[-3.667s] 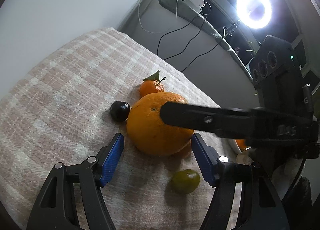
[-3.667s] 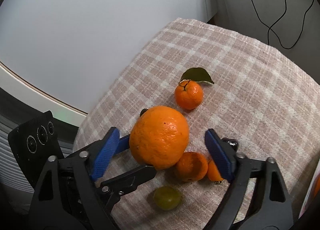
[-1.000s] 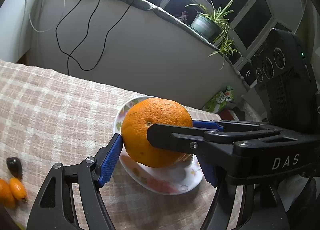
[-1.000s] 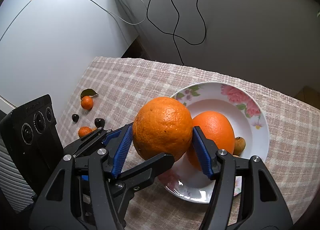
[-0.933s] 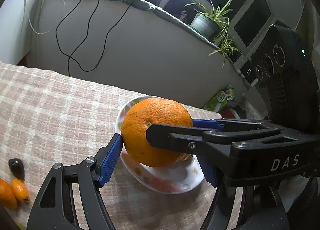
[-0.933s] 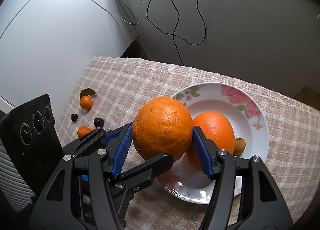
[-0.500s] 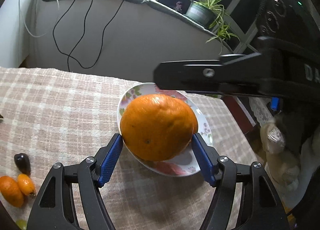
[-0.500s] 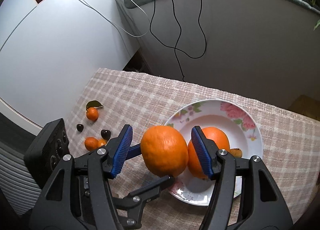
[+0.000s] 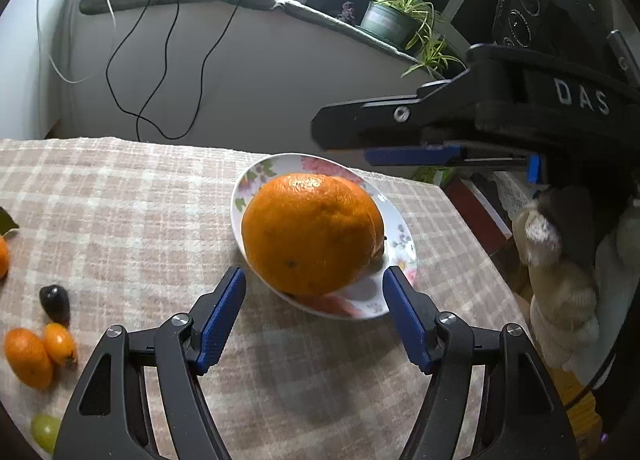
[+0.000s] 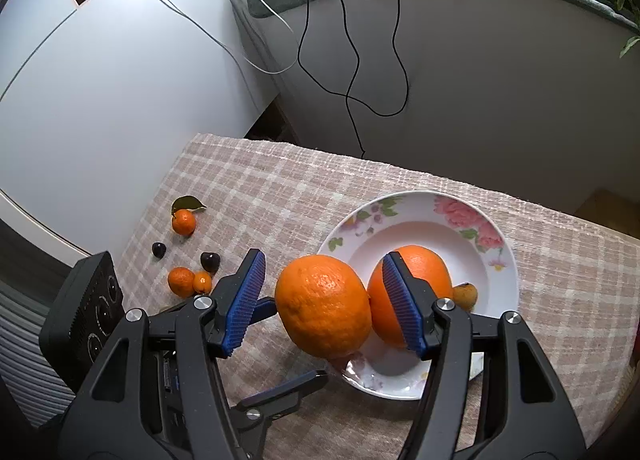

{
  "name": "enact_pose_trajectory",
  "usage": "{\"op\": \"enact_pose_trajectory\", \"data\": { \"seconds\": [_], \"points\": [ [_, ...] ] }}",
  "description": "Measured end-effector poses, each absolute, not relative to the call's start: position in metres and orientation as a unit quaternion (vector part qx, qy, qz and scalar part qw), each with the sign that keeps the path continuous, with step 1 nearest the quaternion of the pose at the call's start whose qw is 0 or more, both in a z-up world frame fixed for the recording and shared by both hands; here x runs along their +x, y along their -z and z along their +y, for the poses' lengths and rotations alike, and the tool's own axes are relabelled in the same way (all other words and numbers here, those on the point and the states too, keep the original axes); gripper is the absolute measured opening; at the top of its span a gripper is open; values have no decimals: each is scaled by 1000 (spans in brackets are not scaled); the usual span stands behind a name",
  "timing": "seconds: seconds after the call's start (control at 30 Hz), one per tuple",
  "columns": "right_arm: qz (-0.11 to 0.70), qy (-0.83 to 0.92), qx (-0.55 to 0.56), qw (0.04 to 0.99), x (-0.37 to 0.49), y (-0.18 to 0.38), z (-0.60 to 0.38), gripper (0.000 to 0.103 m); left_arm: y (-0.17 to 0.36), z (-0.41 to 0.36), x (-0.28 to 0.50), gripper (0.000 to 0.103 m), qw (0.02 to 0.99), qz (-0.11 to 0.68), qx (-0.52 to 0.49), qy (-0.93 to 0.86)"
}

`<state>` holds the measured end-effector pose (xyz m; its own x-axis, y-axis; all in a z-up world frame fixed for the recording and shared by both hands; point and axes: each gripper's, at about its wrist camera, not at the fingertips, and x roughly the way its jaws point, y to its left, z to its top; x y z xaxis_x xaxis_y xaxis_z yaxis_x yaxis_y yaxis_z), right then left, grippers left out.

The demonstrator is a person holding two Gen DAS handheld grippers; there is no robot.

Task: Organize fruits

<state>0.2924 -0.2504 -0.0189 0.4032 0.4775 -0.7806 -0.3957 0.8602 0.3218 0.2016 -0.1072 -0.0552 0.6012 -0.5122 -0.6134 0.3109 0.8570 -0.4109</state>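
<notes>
Checked pink-and-cream tablecloth (image 10: 280,188) covers the table. Floral plate (image 10: 472,220) sits toward its right side; rim and a bare white well are visible. Large orange (image 9: 310,232) rests on the near-left rim of the plate, leaning partly over the edge, touching a second orange (image 10: 420,260) that lies inside the plate. A small brownish-yellow fruit (image 10: 466,294) sits in the plate just beside the second orange. Left gripper (image 9: 314,300) is spread wide, blue pads on either side of the large orange and clear of it, holding nothing. Right gripper (image 10: 322,300) likewise wide apart: left pad stands off from the large orange, right pad overlaps the second orange in view; contact there cannot be judged, and nothing is clamped. On the cloth well left of the plate: leafed mandarin (image 10: 184,222), two dark cherries (image 10: 210,260) near it, a small orange (image 10: 181,281) touching a kumquat (image 10: 202,283), and a green grape (image 9: 45,430) closest to the left gripper's base.
</notes>
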Motion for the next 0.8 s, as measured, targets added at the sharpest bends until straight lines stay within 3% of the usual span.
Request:
{"op": "enact_pose_trajectory", "data": {
  "seconds": [0.23,0.53,0.8],
  "points": [
    [468,-265,53,842,281,12,-257,64,44,-97,190,70,894,370,-123,219],
    [433,-277,44,857,254,1,-247,77,37,-59,149,70,913,349,-99,185],
    [397,-315,24,862,222,4,-220,78,44,-2,98,70,929,341,-88,115]
  ]
}}
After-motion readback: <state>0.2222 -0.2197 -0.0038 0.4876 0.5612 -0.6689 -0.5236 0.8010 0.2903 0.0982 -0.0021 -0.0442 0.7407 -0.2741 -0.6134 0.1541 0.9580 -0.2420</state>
